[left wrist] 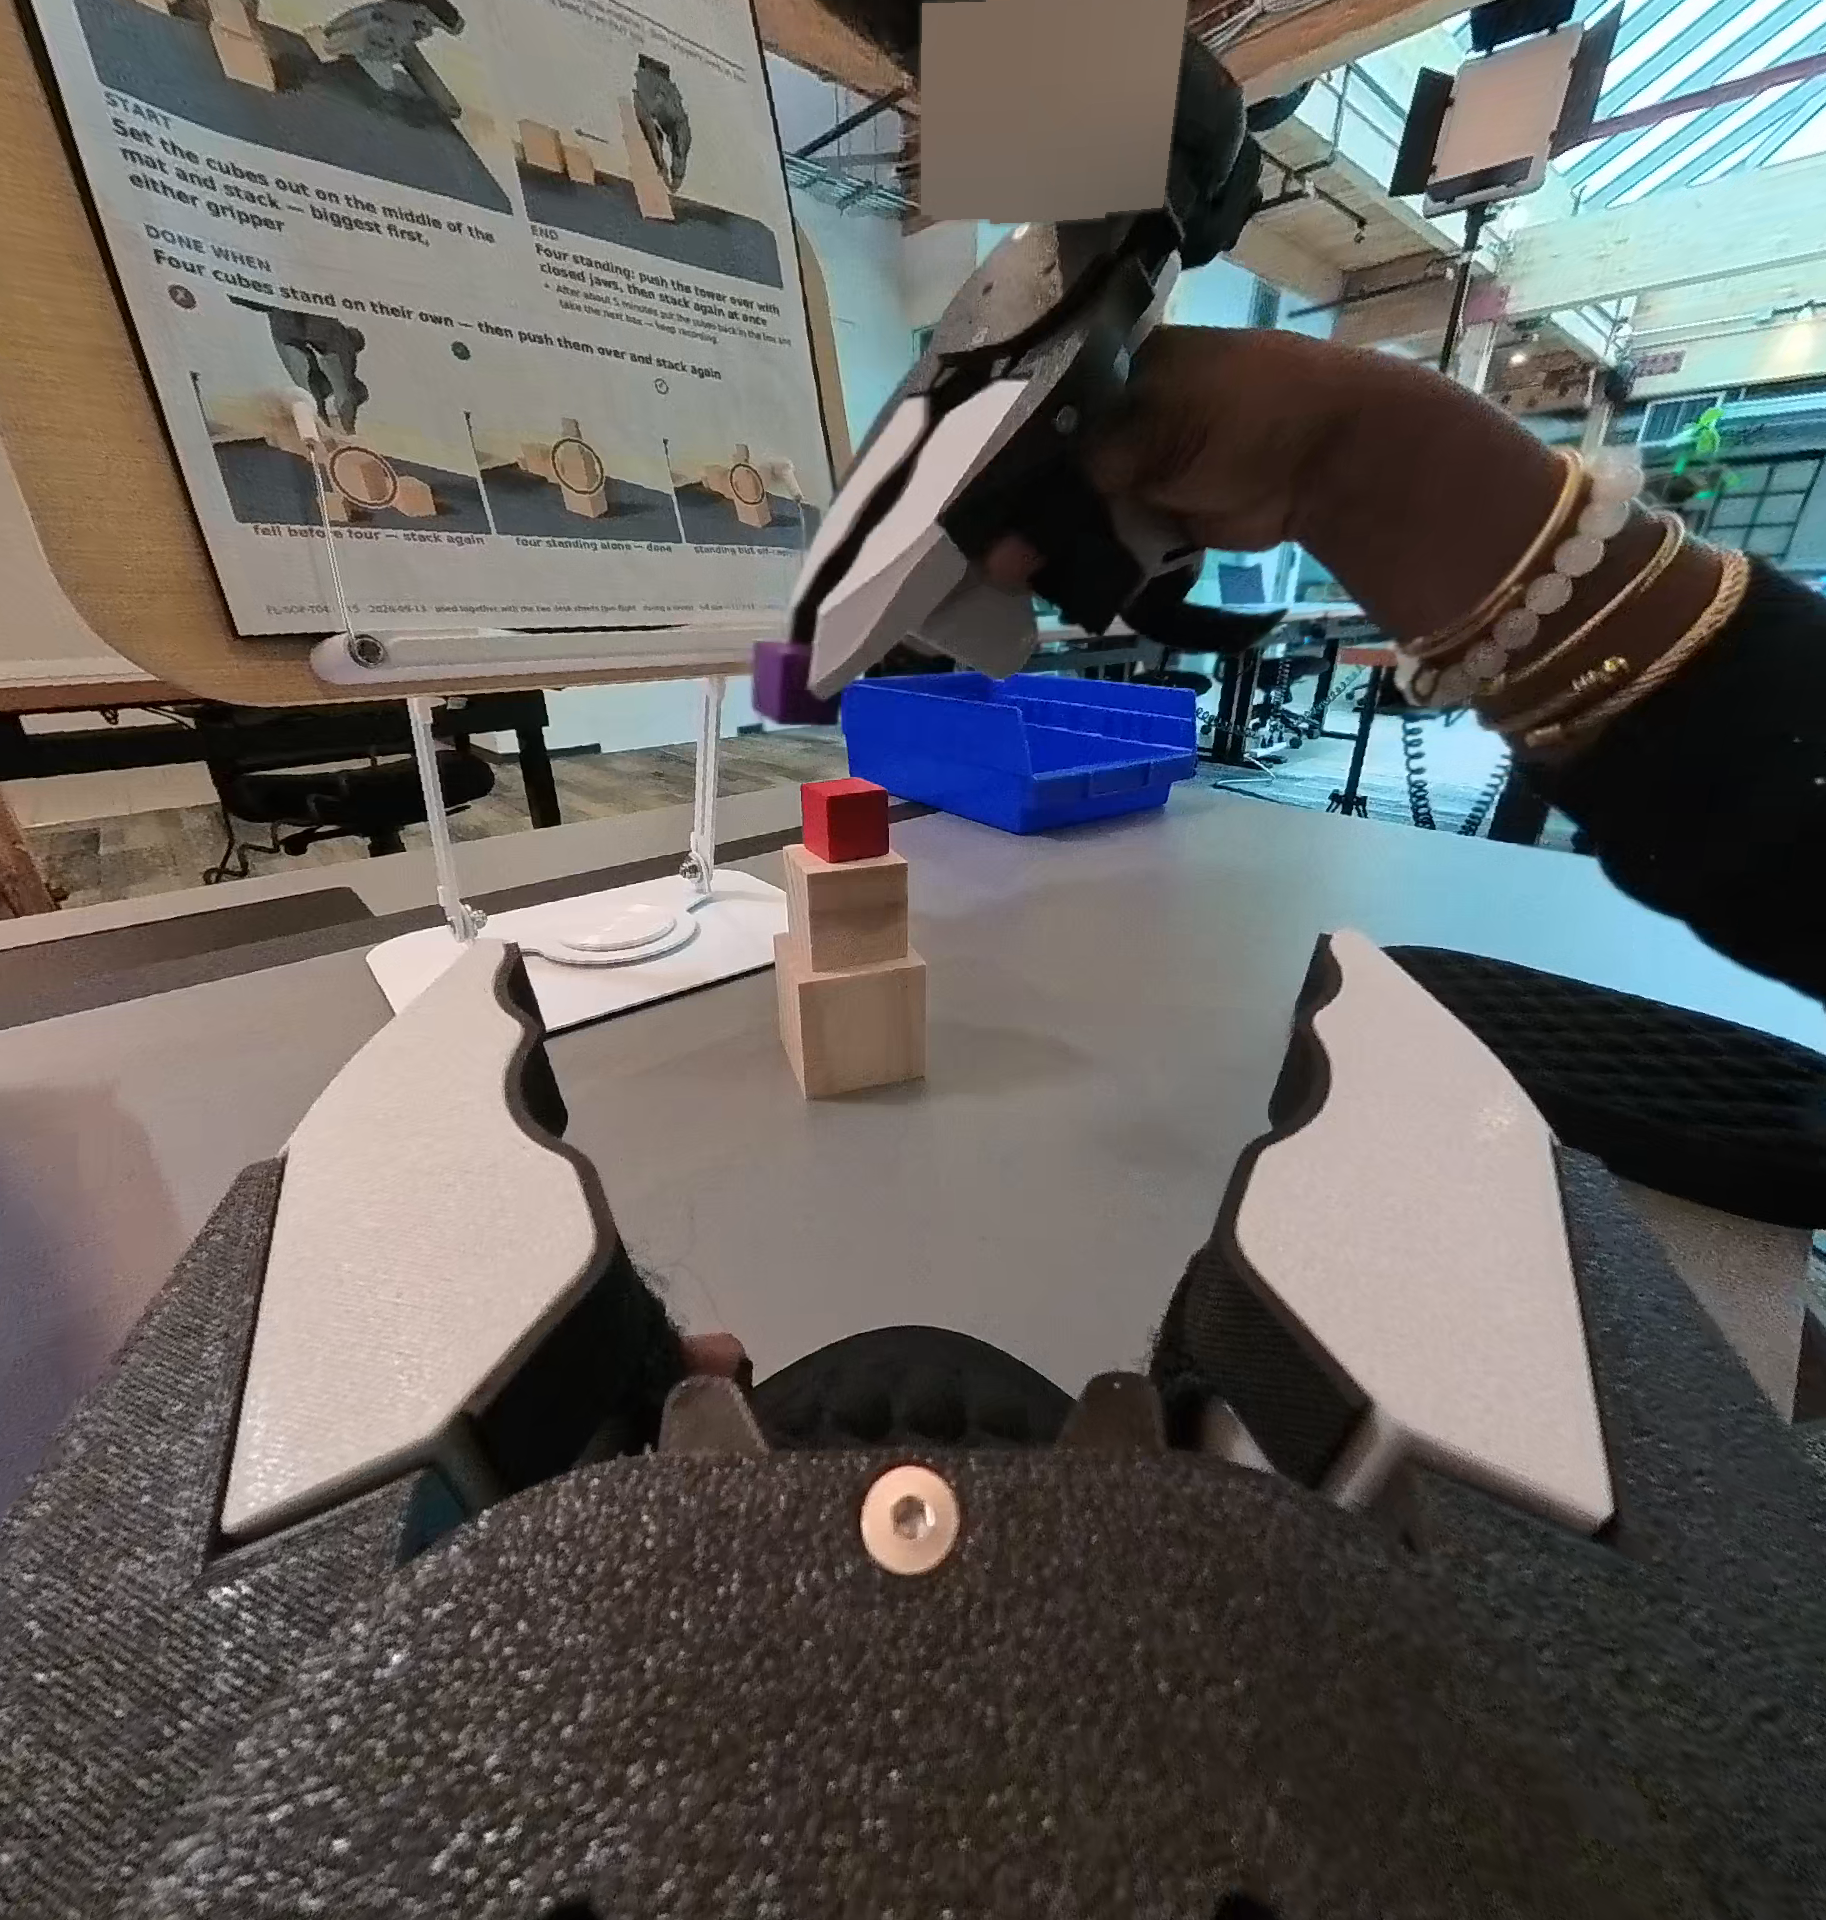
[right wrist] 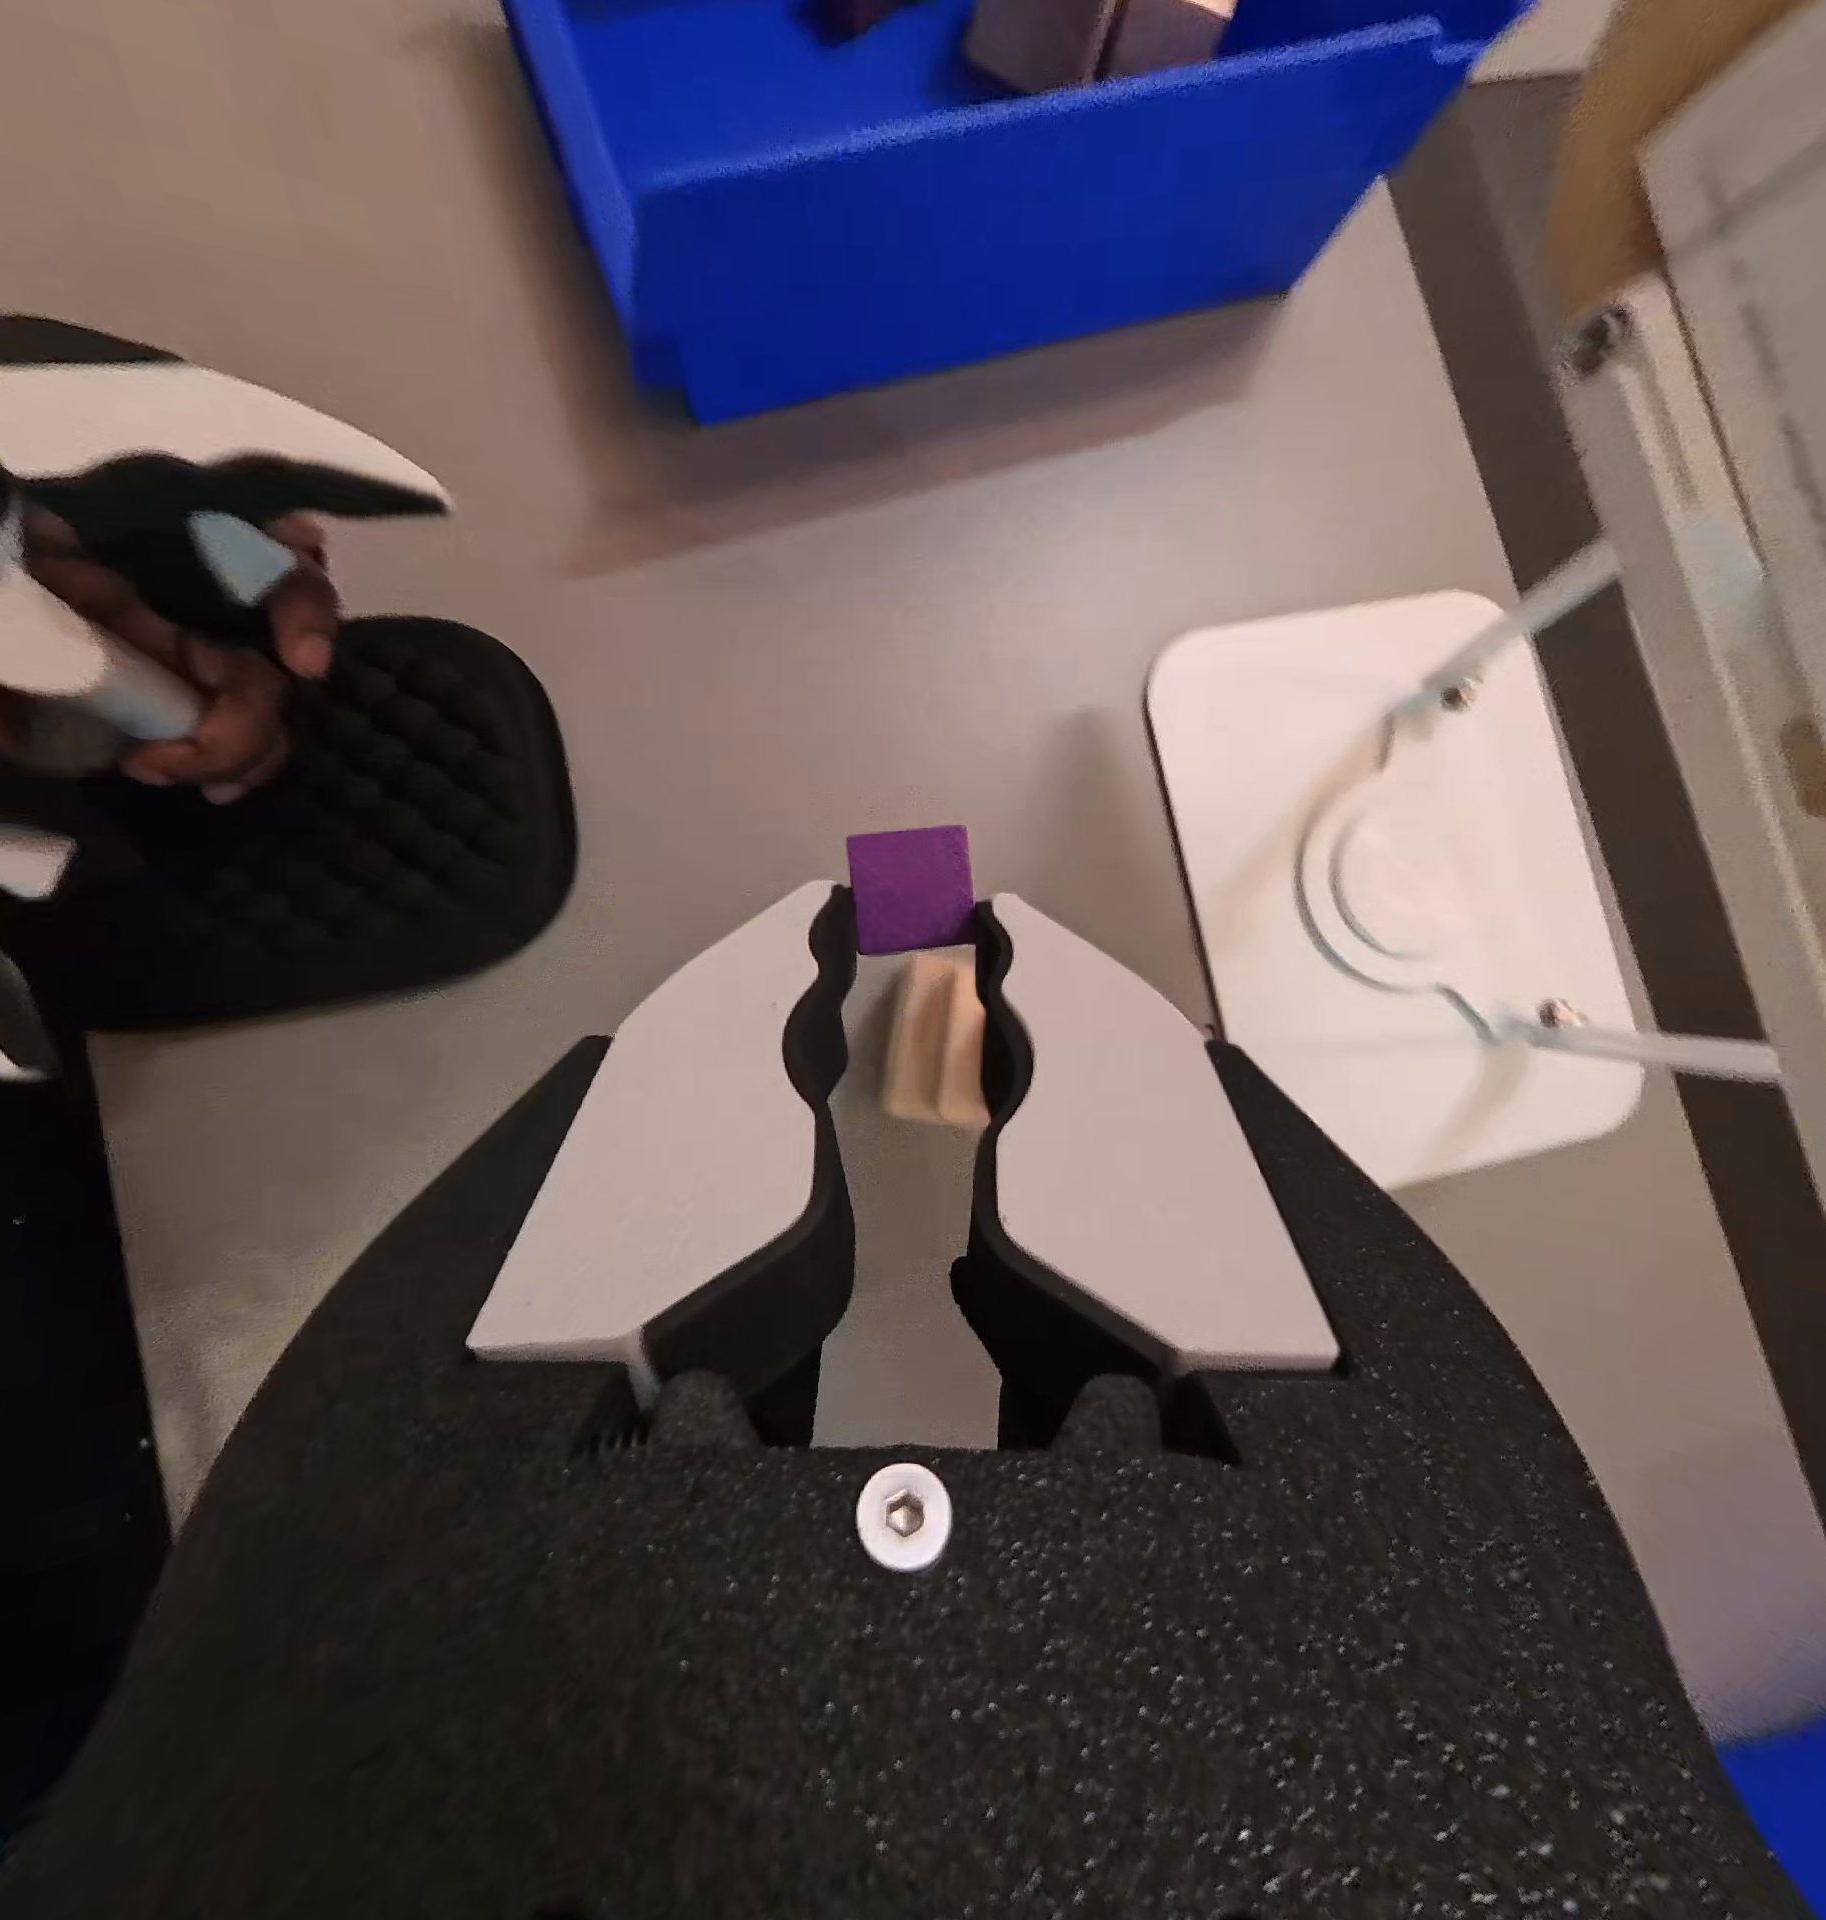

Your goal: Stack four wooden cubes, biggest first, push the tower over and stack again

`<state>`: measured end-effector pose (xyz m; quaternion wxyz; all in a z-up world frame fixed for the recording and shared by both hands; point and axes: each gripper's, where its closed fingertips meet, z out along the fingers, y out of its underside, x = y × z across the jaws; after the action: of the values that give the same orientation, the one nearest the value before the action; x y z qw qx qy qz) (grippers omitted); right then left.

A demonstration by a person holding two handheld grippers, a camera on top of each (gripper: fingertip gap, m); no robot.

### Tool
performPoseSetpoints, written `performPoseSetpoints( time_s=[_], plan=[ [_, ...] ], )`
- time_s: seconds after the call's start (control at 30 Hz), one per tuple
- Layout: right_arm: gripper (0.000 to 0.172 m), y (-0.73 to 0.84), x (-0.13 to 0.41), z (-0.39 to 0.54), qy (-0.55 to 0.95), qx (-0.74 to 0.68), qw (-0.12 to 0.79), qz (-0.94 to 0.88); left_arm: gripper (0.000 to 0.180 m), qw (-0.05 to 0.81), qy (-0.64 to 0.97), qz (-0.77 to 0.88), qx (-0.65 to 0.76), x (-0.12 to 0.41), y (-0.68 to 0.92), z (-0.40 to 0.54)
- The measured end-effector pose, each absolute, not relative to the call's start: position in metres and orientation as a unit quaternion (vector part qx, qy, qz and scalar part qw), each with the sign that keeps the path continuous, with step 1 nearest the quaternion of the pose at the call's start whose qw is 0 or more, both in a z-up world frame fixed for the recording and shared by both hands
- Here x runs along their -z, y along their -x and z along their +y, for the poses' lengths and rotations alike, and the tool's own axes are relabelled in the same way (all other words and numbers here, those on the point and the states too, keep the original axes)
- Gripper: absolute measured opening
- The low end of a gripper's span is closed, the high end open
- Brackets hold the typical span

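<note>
A stack stands on the grey table (left wrist: 1148, 1039): a large wooden cube (left wrist: 855, 1023), a smaller wooden cube (left wrist: 847, 906) on it, and a red cube (left wrist: 844, 821) on top. My left gripper (left wrist: 919, 1008) is wide open and holds nothing, low in front of the stack. My right gripper (right wrist: 911, 914) is shut on a small purple cube (right wrist: 907, 885) at its fingertips. In the left wrist view it (left wrist: 815, 665) hangs with the purple cube (left wrist: 784, 681) above the stack, a little to the left. Seen from above, the wooden stack (right wrist: 935, 1049) shows between the right fingers.
A blue bin (left wrist: 1023, 748) stands behind the stack and holds more blocks (right wrist: 1044, 31). A white stand base (left wrist: 618, 945) carries an instruction sheet (left wrist: 421, 260) at the left. A black padded rest (left wrist: 1636, 1081) lies at the right.
</note>
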<state>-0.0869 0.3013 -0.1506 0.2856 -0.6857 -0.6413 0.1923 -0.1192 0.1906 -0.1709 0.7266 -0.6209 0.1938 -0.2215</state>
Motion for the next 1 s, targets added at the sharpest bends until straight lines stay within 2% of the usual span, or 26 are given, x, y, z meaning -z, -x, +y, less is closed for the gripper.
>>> performPoseSetpoints(
  time_s=[0.87,1.0],
  plan=[
    [0.022,0.05,0.182,0.337,0.716,-0.205,0.25,-0.619,0.131,0.724,0.622,0.199,0.224,0.172,0.118,0.19],
    [0.047,0.05,0.176,0.337,0.703,-0.22,0.27,-0.62,0.131,0.723,0.623,0.199,0.223,0.172,0.117,0.191]
  ],
)
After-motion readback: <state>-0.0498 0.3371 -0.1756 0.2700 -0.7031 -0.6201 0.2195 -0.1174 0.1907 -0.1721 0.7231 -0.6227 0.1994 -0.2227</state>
